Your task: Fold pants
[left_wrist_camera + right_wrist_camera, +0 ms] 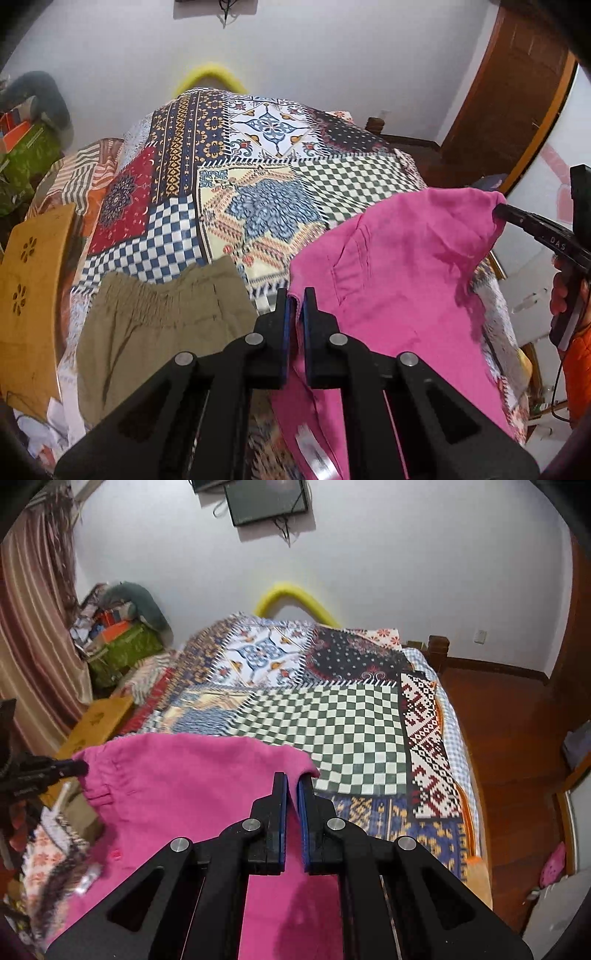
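Pink pants [399,273] hang stretched above the patchwork bedspread [258,184], held at the two corners of their top edge. My left gripper [295,295] is shut on the left corner, pink cloth pinched between its blue pads. In the same view my right gripper [498,212] clamps the far right corner. In the right wrist view the pink pants [177,794] spread leftward from my right gripper [291,779], which is shut on their edge. My left gripper [83,766] grips the opposite corner there. A white tag [314,454] shows low on the pants.
Khaki pants [159,325] lie on the bed to the left. A wooden board [29,295] rests at the bed's left edge. Boxes and bags [118,638] pile in the far left corner. Wooden floor [509,738] runs along the bed's right side. A hand [561,291] holds the right gripper.
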